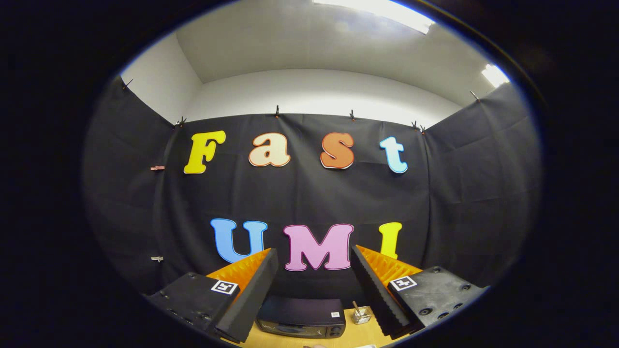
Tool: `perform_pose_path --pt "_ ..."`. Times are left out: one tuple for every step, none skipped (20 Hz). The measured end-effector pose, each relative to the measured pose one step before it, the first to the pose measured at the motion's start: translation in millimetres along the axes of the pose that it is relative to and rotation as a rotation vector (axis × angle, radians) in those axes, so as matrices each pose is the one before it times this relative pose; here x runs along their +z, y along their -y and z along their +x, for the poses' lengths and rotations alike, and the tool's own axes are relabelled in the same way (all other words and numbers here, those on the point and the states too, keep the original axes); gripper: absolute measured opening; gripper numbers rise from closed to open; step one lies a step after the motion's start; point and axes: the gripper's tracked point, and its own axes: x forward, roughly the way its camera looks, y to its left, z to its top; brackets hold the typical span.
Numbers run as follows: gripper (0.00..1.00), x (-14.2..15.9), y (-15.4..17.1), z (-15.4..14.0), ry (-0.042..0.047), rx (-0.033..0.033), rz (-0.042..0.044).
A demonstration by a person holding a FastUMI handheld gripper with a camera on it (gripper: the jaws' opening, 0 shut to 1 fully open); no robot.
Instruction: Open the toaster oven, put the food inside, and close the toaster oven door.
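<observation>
1. I'm holding my gripper (314,290) up high, and its two fingers (251,295) are spreading wide apart with nothing between them.
2. The toaster oven (301,317) is sitting low down, beyond the fingers and showing in the gap between them. Its door is looking shut as far as I can tell, dark top, knobs on its right end.
3. It's resting on a light wooden table (360,333).
4. Just beside the oven, closer to my right finger, a small clear glass jar (361,315) is standing with a stick-like thing poking up out of it.
5. I'm not spotting anything I'd call food from here.
</observation>
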Motion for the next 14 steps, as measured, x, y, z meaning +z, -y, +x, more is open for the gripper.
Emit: perform_pose_path --pt "0.98 -6.45 0.63 12.3 -0.00662 0.01041 0.00532" --pt "0.98 -6.85 0.39 12.73 -0.0043 0.00853 0.00549" --pt "0.98 -8.08 -0.45 12.78 -0.0063 0.00912 0.0045" --pt "0.98 -9.77 -1.02 11.65 -0.00939 0.00983 0.00027" --pt "0.98 -13.01 -0.61 12.5 -0.0163 0.00747 -0.00754" --pt "0.98 -14.68 -0.22 10.07 -0.01887 0.00484 -0.01805" --pt "0.98 -13.62 0.98 10.95 -0.01144 -0.00315 -0.02286" --pt "0.98 -13.21 0.33 10.06 -0.00595 -0.00672 -0.01891" --pt "0.98 -14.54 -3.3 9.76 -0.00354 -0.00242 -0.00782" --pt "0.98 -14.6 -6.52 9.23 -0.00155 0.00312 0.0055" --pt "0.99 -17.55 -7.57 7.97 -0.008 0.00491 0.01385" --pt "0.98 -15.65 -7.46 6.23 -0.00509 0.00542 0.02056" --pt "0.98 -15.48 -7.72 5.62 -0.00113 0.00651 0.01937" --pt "0.99 -15.02 -6.37 3.98 -0.00611 0.00555 0.01507"
